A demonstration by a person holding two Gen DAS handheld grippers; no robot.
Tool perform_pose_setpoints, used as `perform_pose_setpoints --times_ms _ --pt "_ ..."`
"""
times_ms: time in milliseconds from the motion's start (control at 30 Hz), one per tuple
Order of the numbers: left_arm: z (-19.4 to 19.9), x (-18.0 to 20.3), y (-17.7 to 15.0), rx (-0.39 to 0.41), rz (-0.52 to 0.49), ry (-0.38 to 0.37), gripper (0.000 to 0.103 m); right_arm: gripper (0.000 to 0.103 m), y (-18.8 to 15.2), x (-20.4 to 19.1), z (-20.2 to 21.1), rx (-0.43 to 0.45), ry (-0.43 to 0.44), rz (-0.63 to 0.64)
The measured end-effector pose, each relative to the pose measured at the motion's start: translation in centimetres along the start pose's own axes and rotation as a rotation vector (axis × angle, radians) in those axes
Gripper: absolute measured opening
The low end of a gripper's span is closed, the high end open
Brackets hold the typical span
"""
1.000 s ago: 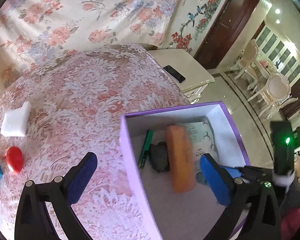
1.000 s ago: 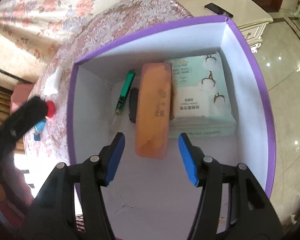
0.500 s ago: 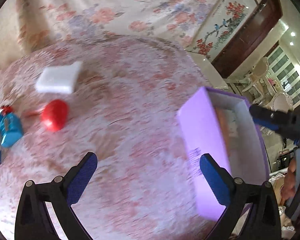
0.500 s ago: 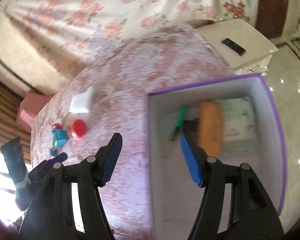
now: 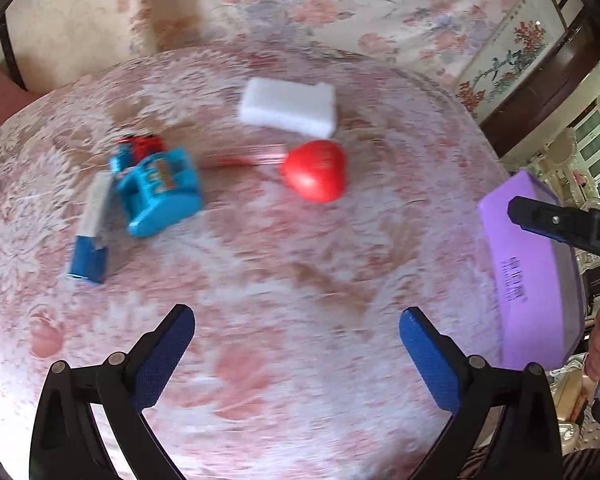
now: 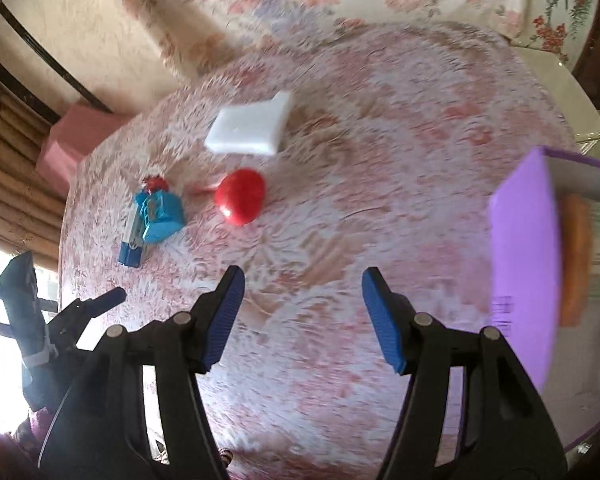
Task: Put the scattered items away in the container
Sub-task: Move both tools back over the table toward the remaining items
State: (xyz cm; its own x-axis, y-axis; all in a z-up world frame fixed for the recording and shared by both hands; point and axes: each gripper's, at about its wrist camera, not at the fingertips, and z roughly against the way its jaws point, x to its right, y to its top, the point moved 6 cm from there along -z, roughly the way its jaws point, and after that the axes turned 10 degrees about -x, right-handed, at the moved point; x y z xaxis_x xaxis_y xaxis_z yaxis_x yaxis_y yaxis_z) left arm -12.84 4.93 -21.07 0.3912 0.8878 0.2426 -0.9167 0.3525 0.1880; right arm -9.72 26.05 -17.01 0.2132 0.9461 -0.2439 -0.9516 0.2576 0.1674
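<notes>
Ahead of our left tool (image 5: pixel 296 334), spread wide and empty, we see the red heart (image 5: pixel 315 170) on the tabletop (image 5: pixel 300 264), slightly right.

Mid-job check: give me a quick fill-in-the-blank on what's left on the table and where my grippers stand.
1. The white foam block lies on the far side of the ____ heart-shaped object.
2. The container is a ____ box at the table's right edge.
3. The left gripper and the right gripper are both ____ and hold nothing.
4. The orange block lies ____ the box.

Missing words: red; purple; open; inside
</notes>
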Motion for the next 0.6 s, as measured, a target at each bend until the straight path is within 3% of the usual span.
perform_pose_setpoints --times_ms 267,600 --pt "0.2 -5.2 1.5 0.015 -0.065 0.033 0.103 0.064 1.0 -3.6 -5.1 -0.058 -0.004 -0.045" --pt "-0.3 -8.8 4.2 0.034 -0.057 0.031 0.103 0.064 2.9 -5.7 -9.1 -0.091 -0.014 -0.097"
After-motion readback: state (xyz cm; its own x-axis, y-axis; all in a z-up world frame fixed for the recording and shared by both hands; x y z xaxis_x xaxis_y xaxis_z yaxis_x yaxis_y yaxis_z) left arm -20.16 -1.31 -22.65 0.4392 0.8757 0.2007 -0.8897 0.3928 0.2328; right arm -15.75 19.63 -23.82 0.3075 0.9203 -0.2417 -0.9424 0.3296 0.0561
